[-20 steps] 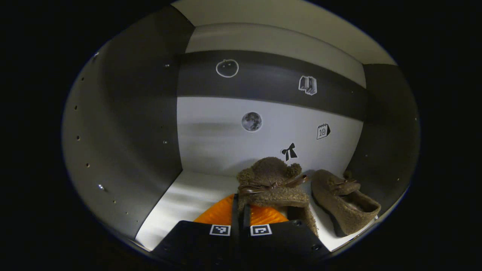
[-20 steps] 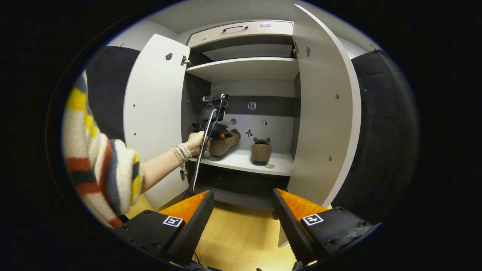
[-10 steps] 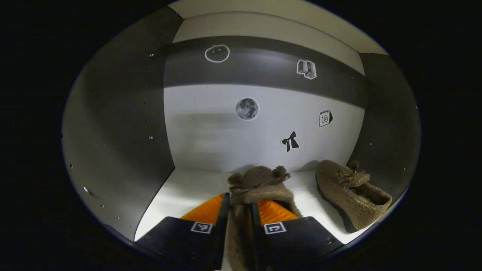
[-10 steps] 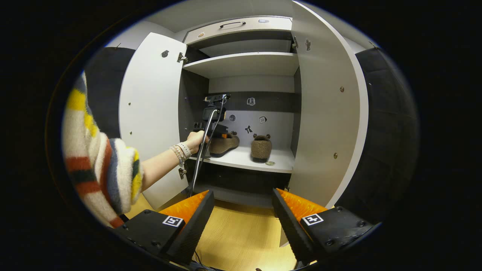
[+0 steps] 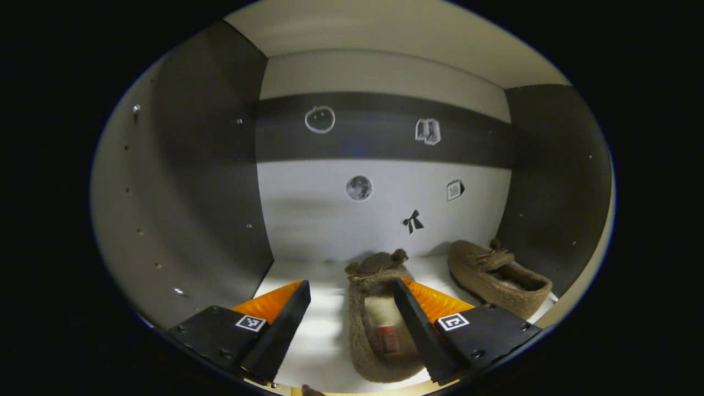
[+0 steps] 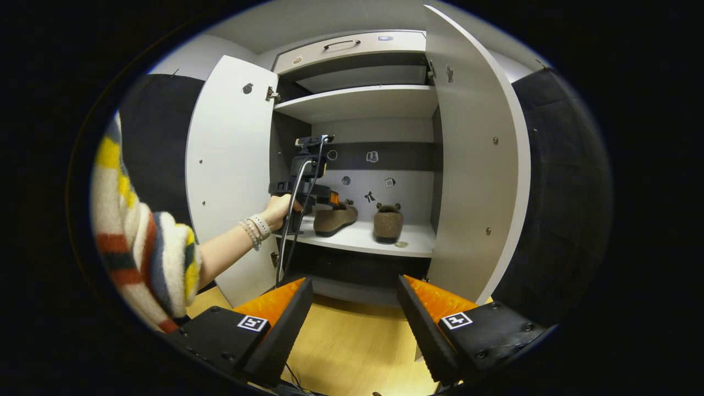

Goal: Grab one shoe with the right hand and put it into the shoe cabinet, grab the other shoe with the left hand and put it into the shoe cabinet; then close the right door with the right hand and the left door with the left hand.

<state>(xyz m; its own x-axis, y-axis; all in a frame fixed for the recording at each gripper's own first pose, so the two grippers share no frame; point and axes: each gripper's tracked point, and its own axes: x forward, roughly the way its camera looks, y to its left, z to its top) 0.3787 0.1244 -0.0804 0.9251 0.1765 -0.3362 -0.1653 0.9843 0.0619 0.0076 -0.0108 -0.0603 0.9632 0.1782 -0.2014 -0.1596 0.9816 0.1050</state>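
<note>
On the cabinet shelf (image 5: 308, 278): both shoes rest.
Left gripper (image 5: 352, 308) spread, near shoe (image 5: 379, 319) seemingly loose between fingers; other shoe (image 5: 498, 275) beside; right gripper (image 6: 355, 308) spread.

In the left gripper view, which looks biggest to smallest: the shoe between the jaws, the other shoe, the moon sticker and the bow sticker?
1. The shoe between the jaws, though it lies nearest the camera, which inflates it.
2. The other shoe, probably its equal in reality.
3. The moon sticker.
4. The bow sticker, close to the moon; that order is unsure.
</note>
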